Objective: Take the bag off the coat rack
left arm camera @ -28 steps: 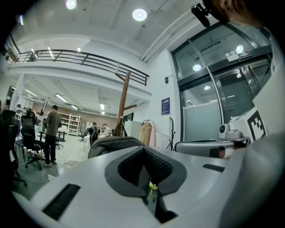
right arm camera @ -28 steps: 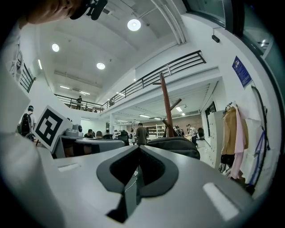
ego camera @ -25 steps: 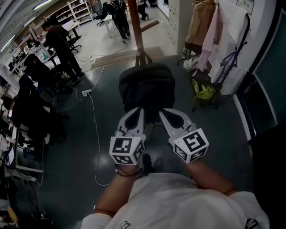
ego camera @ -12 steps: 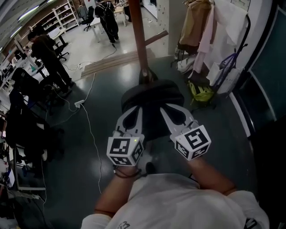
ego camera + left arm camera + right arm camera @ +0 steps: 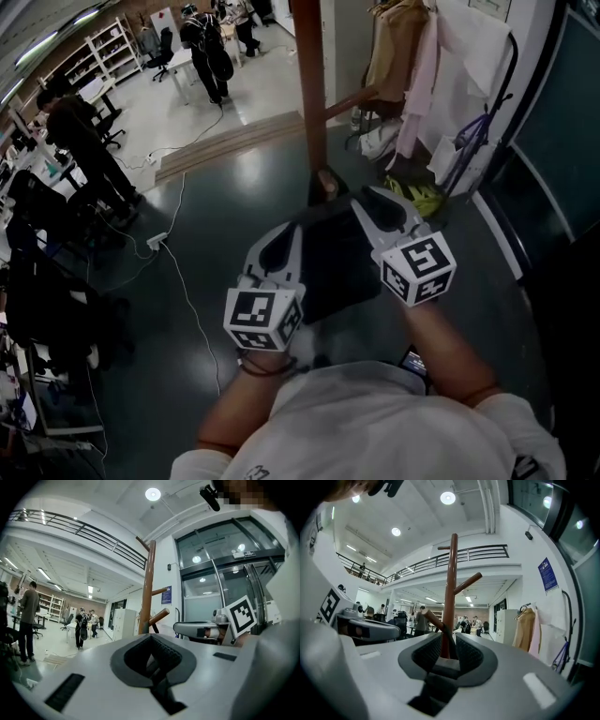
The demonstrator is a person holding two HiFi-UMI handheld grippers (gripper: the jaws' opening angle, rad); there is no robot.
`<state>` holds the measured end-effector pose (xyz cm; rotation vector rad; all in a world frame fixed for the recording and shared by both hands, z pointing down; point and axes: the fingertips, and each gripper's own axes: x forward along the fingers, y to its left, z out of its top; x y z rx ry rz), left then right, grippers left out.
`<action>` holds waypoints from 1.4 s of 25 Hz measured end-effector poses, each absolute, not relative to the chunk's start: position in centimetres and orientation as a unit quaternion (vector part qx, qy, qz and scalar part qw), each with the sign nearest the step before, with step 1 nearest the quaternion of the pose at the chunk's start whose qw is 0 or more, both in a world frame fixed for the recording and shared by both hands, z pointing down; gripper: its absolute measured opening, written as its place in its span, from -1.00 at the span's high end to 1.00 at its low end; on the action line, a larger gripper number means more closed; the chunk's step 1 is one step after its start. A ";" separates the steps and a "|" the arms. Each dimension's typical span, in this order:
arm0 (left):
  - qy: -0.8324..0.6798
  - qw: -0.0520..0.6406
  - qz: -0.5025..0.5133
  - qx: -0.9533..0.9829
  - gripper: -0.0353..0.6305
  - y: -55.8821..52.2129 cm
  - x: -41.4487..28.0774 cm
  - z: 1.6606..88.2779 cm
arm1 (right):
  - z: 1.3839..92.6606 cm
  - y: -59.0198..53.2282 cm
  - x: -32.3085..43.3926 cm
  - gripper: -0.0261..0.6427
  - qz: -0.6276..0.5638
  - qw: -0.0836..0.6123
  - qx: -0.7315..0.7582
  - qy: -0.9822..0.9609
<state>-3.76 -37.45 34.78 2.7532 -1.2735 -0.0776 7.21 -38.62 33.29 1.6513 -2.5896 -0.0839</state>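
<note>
Two claws, both pinched shut on the black bag (image 5: 330,262) beside the coat rack (image 5: 309,94). Right claw (image 5: 373,208) nips the strap (image 5: 449,638), looped over a low peg (image 5: 427,618). Left claw (image 5: 281,246) grips fabric, prob. taking weight so you can unhook.

Bag (image 5: 333,255) hung on the near side of the coat rack (image 5: 309,94), its top just beside the pole. Left gripper (image 5: 279,239) sat at the bag's left edge. Right gripper (image 5: 375,202) sat at its right edge, nearer the rack. Hung clothes (image 5: 398,66) were right of the rack. Power strip (image 5: 156,241) lay on the floor to its left, people (image 5: 80,131) further left and behind it.
</note>
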 end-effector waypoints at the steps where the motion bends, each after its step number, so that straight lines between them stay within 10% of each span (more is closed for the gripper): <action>1: -0.415 0.053 -0.027 0.908 0.88 -37.7 -3.7 34.7 | 33.3 -39.2 7.2 0.71 -0.026 0.040 0.538 -0.842; 35: -0.432 0.048 -0.035 0.900 0.88 -43.6 -5.3 33.4 | 34.0 -44.3 4.3 0.83 -0.049 0.097 0.481 -0.870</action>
